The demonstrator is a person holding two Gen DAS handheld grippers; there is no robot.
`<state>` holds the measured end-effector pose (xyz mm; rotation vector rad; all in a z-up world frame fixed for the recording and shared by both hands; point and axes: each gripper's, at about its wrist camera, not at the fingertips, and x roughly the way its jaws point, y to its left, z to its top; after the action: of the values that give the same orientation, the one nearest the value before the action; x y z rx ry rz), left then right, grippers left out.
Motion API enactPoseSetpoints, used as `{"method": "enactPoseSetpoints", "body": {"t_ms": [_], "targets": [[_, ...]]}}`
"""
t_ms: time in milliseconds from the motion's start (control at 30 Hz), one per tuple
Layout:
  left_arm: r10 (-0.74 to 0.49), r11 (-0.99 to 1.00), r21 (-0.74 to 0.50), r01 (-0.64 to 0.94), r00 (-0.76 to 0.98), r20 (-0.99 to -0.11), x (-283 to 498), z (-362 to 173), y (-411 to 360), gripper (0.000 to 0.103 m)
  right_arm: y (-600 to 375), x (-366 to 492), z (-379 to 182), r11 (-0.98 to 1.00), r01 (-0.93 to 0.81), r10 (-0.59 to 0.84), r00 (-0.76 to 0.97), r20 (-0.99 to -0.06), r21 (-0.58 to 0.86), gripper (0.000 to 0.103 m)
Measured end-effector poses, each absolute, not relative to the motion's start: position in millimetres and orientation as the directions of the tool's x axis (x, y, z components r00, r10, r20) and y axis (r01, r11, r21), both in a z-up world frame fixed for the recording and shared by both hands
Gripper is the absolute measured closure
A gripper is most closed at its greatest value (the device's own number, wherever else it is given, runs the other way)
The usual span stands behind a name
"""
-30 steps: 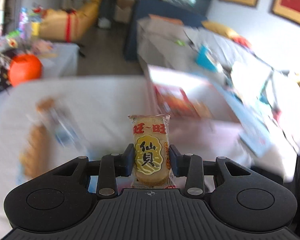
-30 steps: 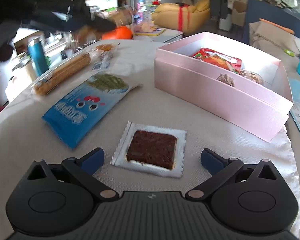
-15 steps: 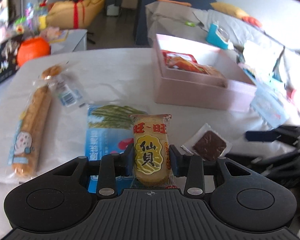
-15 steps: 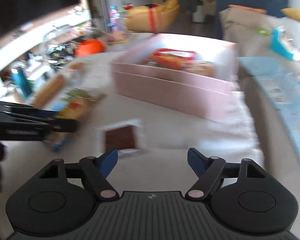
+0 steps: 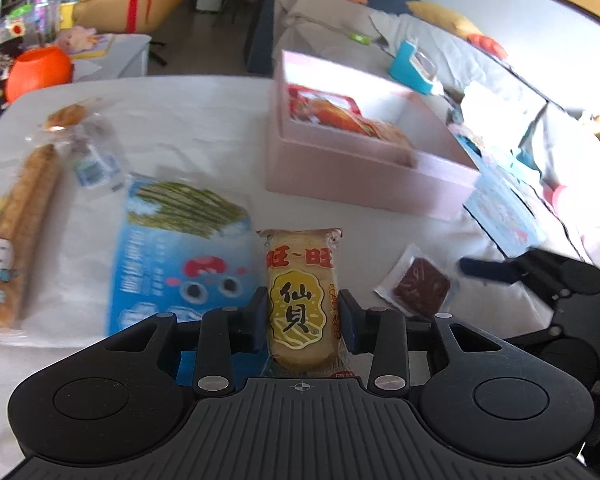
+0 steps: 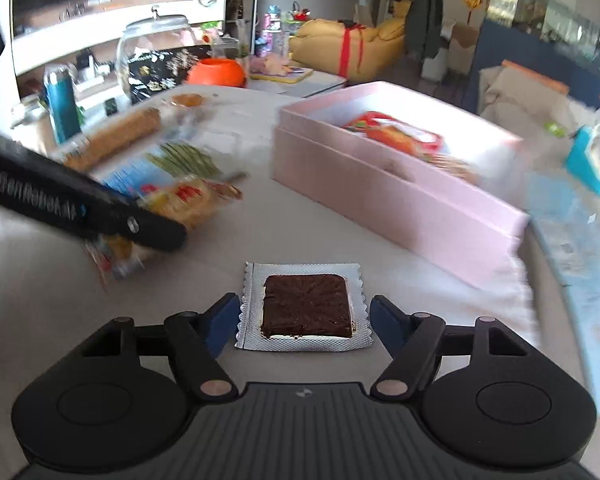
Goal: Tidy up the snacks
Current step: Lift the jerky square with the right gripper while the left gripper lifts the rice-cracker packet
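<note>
The square brown cake in its silver crimp-edged wrapper lies flat on the white tablecloth, directly ahead of the right gripper and between its blue pads. The packet has no real long axis; its crimped side edges run along the fingers, just inside each pad. The jaws stand about half wide, bracketing the wrapper with no clear press on it yet. This gripper is much the nearer one to the cake.

The left gripper is clamped on an upright yellow rice-cracker packet; from it the cake sits ahead and to the right. The open pink cardboard box lies farther ahead of both, to the right.
</note>
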<state>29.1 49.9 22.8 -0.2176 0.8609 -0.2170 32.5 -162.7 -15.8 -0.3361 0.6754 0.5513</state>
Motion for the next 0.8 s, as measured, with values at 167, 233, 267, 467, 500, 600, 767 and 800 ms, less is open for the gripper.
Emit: {"method": "enactPoseSetpoints", "body": {"t_ms": [167,233,267,467,500,600,767,800], "targets": [[-0.2,0.98,-0.146,0.136,0.626,-0.754,27.3,17.9,19.2,0.061,-190.7,28.8,-16.0,0.852,-0.46,0.216,0.744,-0.632,-0.251,0.017],[-0.186,0.982,-0.128,0.136,0.626,-0.757,27.3,17.8,15.6,0.06,-198.9,34.2,-12.9,0.88,-0.425,0.2,0.735,-0.647,-0.21,0.02],[-0.186,0.982,-0.131,0.134,0.627,-0.757,27.1,17.8,15.1,0.059,-204.1,37.8,-10.2,0.893,-0.427,0.23,0.709,-0.667,-0.146,0.025],[-0.189,0.982,-0.138,0.129,0.628,-0.755,26.2,18.1,15.2,0.059,-200.3,62.2,-13.3,0.92,-0.388,0.315,0.635,-0.705,0.061,0.027],[-0.188,0.982,-0.137,0.129,0.629,-0.754,26.7,17.9,14.7,0.059,-195.8,66.9,-13.6,0.924,-0.378,0.307,0.64,-0.704,0.059,0.026],[-0.187,0.982,-0.136,0.128,0.632,-0.752,26.0,18.0,15.3,0.059,-180.8,80.4,-16.5,0.931,-0.357,0.304,0.649,-0.697,0.074,0.025],[-0.19,0.982,-0.135,0.135,0.633,-0.75,24.8,17.9,16.0,0.059,-163.2,87.2,-17.9,0.919,-0.39,0.321,0.652,-0.687,0.059,0.028],[-0.191,0.981,-0.136,0.135,0.634,-0.75,24.7,18.0,16.4,0.059,-160.6,83.8,-17.8,0.906,-0.419,0.339,0.645,-0.685,0.054,0.034]]}}
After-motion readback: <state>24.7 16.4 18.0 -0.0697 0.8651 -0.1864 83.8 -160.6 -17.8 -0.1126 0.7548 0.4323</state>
